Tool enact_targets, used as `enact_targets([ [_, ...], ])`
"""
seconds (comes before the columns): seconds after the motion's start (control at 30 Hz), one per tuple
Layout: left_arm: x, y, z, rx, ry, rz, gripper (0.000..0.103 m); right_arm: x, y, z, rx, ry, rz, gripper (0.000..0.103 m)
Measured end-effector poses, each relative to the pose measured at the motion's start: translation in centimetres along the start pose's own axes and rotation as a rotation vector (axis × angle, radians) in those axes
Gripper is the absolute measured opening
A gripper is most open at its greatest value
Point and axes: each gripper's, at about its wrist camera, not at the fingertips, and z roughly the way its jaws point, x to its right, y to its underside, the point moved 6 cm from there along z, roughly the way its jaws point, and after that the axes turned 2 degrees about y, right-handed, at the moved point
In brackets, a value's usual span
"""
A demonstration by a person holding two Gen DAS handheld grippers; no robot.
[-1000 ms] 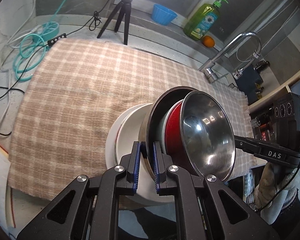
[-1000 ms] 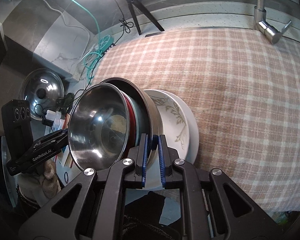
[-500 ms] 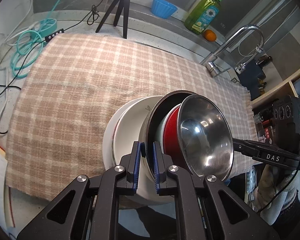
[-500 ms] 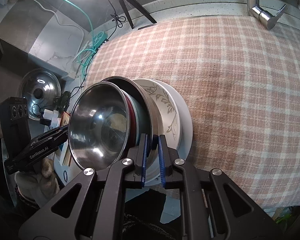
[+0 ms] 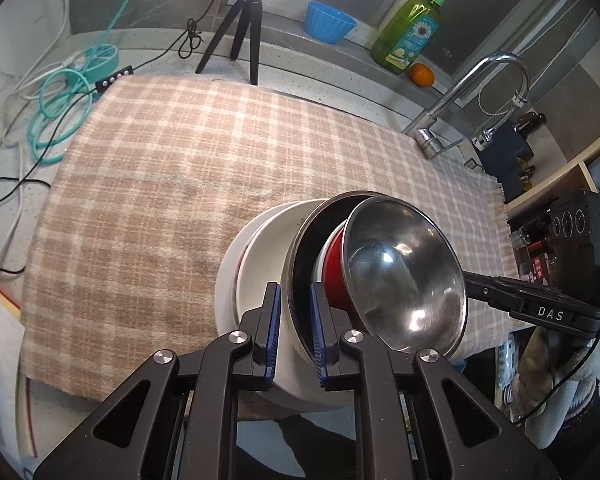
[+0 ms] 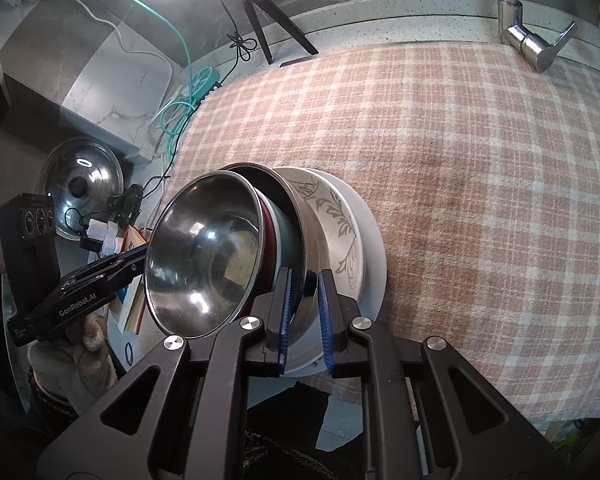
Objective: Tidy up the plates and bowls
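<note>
A checked cloth (image 5: 148,184) covers the counter; at its near edge a white plate (image 6: 374,248) carries a patterned plate (image 6: 336,220), a steel pan (image 6: 306,216), a red bowl (image 5: 334,276) and a steel bowl (image 5: 404,276), all tipped on edge, mouths facing sideways along the cloth's edge. The left gripper (image 5: 294,330) and right gripper (image 6: 304,320), jaws just easing apart, straddle the pan's rim from opposite sides.
</note>
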Motion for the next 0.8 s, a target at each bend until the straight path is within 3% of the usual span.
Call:
enact_targets([
  [0.17, 0.1, 0.1, -0.6, 0.018, -0.020, 0.016, 0.027, 0.3, 0.1, -0.7, 0.021, 0.020, -0.002, 0.039],
  [0.37, 0.2, 0.2, -1.4, 0.043, -0.051, 0.038, 0.027, 0.3, 0.3, -2.2, 0.063, 0.022, -0.014, 0.045],
  [0.47, 0.6, 0.1, -2.0, 0.064, -0.071, 0.062, 0.037, 0.1, 0.4, -3.3, 0.096, 0.026, -0.023, 0.060],
  [0.63, 1.5, -0.1, -3.3, 0.109, -0.100, 0.100, 0.051, -0.5, 0.7, -5.1, 0.151, 0.055, -0.066, 0.072],
  [0.73, 2.1, -0.1, -4.1, 0.143, -0.126, 0.127, 0.061, -0.8, 0.9, -6.1, 0.179, 0.061, -0.084, 0.073],
  [0.8, 2.4, -0.1, -4.8, 0.166, -0.138, 0.138, 0.068, -1.1, 1.1, -6.9, 0.208, 0.072, -0.098, 0.083],
])
